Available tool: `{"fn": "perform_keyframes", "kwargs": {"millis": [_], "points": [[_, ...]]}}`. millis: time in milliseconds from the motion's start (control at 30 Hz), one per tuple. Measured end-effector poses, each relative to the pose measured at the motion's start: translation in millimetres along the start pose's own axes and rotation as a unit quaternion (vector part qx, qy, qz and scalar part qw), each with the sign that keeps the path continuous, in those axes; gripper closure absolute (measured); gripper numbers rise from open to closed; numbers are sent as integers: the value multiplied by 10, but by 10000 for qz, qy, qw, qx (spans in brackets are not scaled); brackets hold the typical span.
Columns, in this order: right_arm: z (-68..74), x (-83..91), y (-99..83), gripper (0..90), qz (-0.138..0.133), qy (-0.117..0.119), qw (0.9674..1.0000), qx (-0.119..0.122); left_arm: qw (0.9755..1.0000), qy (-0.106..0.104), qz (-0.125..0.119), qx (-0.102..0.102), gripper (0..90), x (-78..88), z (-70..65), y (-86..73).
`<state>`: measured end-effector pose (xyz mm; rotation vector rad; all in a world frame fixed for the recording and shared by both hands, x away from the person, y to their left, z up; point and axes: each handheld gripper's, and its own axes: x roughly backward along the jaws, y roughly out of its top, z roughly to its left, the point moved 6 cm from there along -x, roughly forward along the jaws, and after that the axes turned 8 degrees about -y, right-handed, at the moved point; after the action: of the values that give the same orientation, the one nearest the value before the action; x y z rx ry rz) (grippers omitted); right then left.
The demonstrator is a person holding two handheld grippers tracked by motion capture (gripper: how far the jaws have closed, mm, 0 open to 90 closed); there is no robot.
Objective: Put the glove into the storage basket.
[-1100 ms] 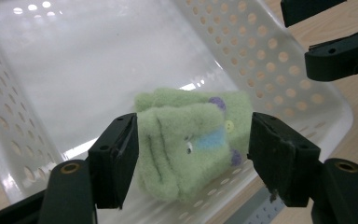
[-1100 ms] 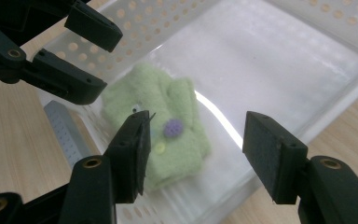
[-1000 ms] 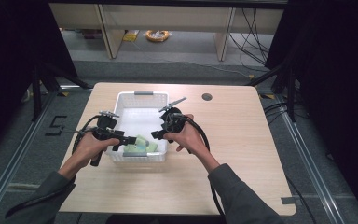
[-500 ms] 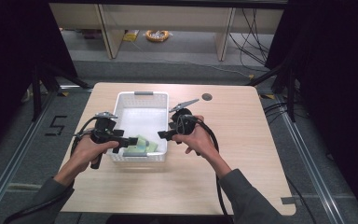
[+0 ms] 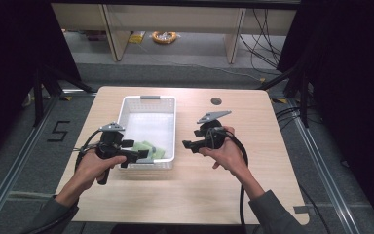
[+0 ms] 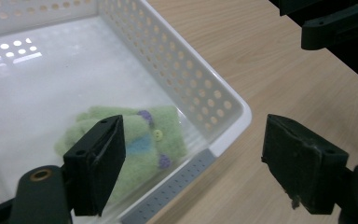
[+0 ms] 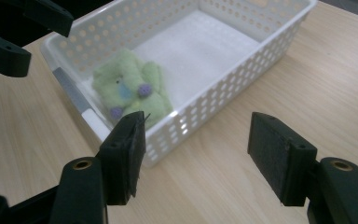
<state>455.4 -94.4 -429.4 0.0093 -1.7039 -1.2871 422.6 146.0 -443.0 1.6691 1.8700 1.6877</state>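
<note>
In your left gripper view, the near jaw covers the bottom corner of the green felt toy (image 6: 140, 135), so you cannot see all of it. The white basket (image 6: 200, 88) runs off the top and left edges. The other gripper (image 6: 340, 23) is cut off at the top right corner.

In your right gripper view, the basket's (image 7: 223, 88) far end is cut by the top edge, and its near wall hides the toy's (image 7: 130, 88) lower side.

From the high view, the toy (image 5: 148, 148) is too small to make out, and your left gripper (image 5: 139, 156) covers part of it. The bench (image 5: 224, 195) is cut off at the bottom.
</note>
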Motion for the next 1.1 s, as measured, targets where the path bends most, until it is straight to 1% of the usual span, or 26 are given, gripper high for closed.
{"fn": "perform_keyframes", "kwargs": {"millis": [33, 67, 100, 167, 233, 300, 333, 367, 400, 433, 467, 500, 533, 567, 700, 733, 800, 833, 867, 900, 933, 967, 1000, 1033, 1067, 1100], "points": [[-17, 37, -31, 375, 44, 12, 10000, -27, 10000, -37, 10, -6, 210, -2, -19, -12], [-52, 62, -60, 374, 35, -20, 10000, 36, 10000, -45, -18, -6, 209, -8, -41, -23], [-62, 72, -88, 374, -56, -84, 9999, -79, 10000, -64, -9, -10, 208, -12, -59, -35], [-130, 138, -154, 371, -2, -137, 9999, -3, 9999, -92, -40, -27, 207, -23, -94, -61], [-171, 185, -226, 369, 11, -194, 9998, -70, 9999, -167, -15, -41, 206, -27, -127, -91], [-206, 210, -260, 369, 16, -246, 9997, -31, 9998, -175, -78, -39, 205, -37, -144, -103], [-212, 230, -297, 368, -12, -284, 9995, -107, 9998, -203, -51, -49, 205, -35, -158, -122], [-251, 265, -327, 366, 25, -323, 9995, -54, 9997, -225, -60, -56, 204, -41, -171, -138], [-282, 282, -386, 362, -112, -379, 9992, -108, 9997, -211, -91, -83, 204, -47, -196, -169], [-302, 303, -415, 362, -120, -401, 9990, -128, 9996, -241, -74, -91, 203, -49, -209, -185], [-321, 332, -454, 360, -39, -389, 9992, -104, 9996, -240, -83, -97, 203, -54, -220, -200], [-321, 345, -485, 358, -49, -362, 9992, -168, 9996, -271, -66, -99, 203, -53, -231, -214], [-341, 344, -513, 357, -140, -425, 9989, -171, 9996, -227, -89, -113, 203, -57, -239, -225], [-341, 344, -513, 357, -140, -425, 9989, -171, 9996, -227, -89, -113, 203, -57, -239, -225], [-381, 385, -635, 353, -144, -393, 9988, -247, 9995, -275, -92, -138, 203, -85, -274, -271], [-370, 394, -687, 351, -187, -361, 9984, -393, 9994, -264, -72, -201, 202, -103, -279, -296], [-392, 413, -729, 348, -225, -340, 9986, -345, 9995, -218, -62, -217, 201, -121, -285, -325], [-380, 425, -752, 348, -235, -376, 9982, -398, 9995, -218, -62, -217, 201, -121, -285, -325], [-401, 436, -768, 347, -278, -410, 9983, -319, 9995, -230, -9, -231, 201, -137, -286, -355], [-390, 442, -791, 346, -274, -393, 9982, -357, 9995, -230, -9, -231, 201, -137, -286, -355], [-408, 448, -805, 345, -342, -435, 9980, -313, 9995, -190, -30, -239, 201, -156, -290, -373], [-400, 463, -826, 345, -324, -411, 9979, -370, 9994, -231, 7, -250, 201, -158, -293, -381], [-390, 474, -844, 344, -277, -354, 9982, -395, 9994, -179, -55, -280, 201, -167, -295, -386], [-413, 482, -857, 343, -315, -413, 9981, -316, 9994, -210, -41, -281, 201, -170, -300, -391], [-409, 488, -869, 342, -305, -365, 9980, -420, 9993, -223, -22, -292, 201, -171, -300, -397], [-409, 488, -869, 342, -305, -365, 9980, -420, 9993, -223, -22, -292, 201, -171, -300, -397]]}}
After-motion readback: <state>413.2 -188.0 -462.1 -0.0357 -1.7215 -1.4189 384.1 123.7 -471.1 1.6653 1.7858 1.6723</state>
